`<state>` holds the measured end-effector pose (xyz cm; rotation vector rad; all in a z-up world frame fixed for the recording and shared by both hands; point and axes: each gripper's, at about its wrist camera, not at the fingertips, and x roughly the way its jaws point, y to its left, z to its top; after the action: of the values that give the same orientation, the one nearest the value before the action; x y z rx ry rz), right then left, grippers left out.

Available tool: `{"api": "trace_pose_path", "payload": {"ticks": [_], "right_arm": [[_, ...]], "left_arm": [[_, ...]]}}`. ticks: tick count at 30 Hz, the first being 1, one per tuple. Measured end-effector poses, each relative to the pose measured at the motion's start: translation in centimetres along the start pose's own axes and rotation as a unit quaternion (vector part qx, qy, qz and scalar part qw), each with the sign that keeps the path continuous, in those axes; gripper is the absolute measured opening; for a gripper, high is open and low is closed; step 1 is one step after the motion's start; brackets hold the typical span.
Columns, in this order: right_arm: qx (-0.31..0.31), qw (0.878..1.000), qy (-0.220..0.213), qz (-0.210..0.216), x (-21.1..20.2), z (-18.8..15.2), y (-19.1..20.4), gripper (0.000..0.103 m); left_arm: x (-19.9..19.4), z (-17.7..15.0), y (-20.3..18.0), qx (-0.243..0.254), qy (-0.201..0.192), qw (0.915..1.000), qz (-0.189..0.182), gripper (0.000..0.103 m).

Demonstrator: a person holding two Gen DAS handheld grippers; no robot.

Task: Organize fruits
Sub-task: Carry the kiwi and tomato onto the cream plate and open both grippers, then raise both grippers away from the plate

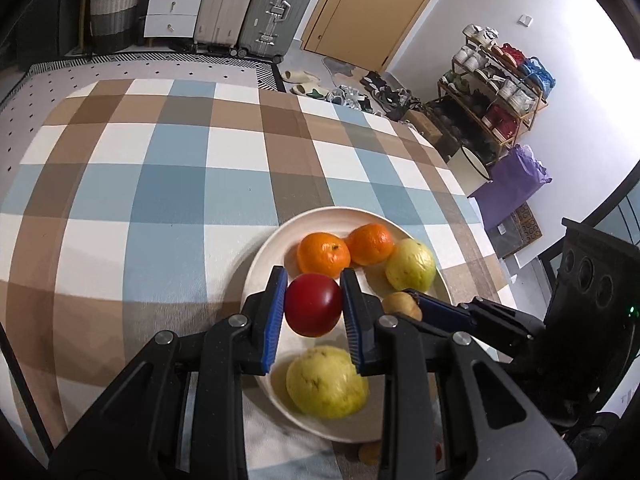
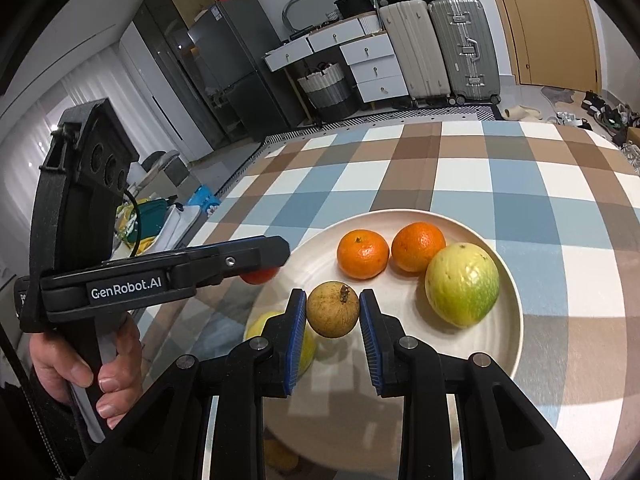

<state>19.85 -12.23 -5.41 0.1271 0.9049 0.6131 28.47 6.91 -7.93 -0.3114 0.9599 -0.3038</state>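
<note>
A cream plate (image 1: 264,256) (image 2: 516,320) on the checked tablecloth holds two oranges (image 1: 323,254) (image 2: 363,254), two yellow-green guavas (image 1: 411,265) (image 2: 462,285) and more. My left gripper (image 1: 313,306) is shut on a red fruit (image 1: 313,305) above the plate. In the right wrist view it shows from the side (image 2: 256,258). My right gripper (image 2: 333,312) has its jaws around a small brown fruit (image 2: 333,309) over the plate; the left pad touches it, the right pad stands a hair off. In the left wrist view that fruit (image 1: 402,305) shows at the right gripper's tip.
The checked tablecloth (image 1: 160,184) stretches far and left of the plate. Small fruit pieces (image 1: 370,453) lie on the cloth near the plate's front edge. Suitcases (image 1: 256,4), drawers (image 1: 174,2), a door and a shoe rack (image 1: 496,92) stand beyond the table.
</note>
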Motion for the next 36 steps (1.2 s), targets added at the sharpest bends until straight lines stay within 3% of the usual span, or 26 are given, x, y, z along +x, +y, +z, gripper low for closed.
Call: {"api": "trace_pose_path", "payload": {"ticks": [17,19,20,21,36], "right_arm": [[0.001,1.000,0.009,0.004,2.1,0.3,-0.7,0.028],[0.003,1.000,0.007,0.011,2.0,0.3,-0.7,0.037],[0.005,1.000,0.001,0.012,1.8,0.3,-0.7,0.046],[0.005,1.000,-0.005,0.014,1.6,0.3,-0.7,0.048],[0.024,0.999,-0.044,-0.007,-3.9,-1.4,-0.8,0.050]], "left_arm": [[3.9,1.3,1.3,-0.031,0.029,0.9989,-0.019,0.024],[3.9,1.3,1.2,-0.033,0.031,0.9988,-0.019,0.025],[3.9,1.3,1.2,-0.031,0.031,0.9989,-0.017,0.025],[3.7,1.3,1.1,-0.030,0.029,0.9990,-0.014,0.025],[-1.8,0.0,-0.1,-0.024,0.000,0.9997,0.005,0.025]]}}
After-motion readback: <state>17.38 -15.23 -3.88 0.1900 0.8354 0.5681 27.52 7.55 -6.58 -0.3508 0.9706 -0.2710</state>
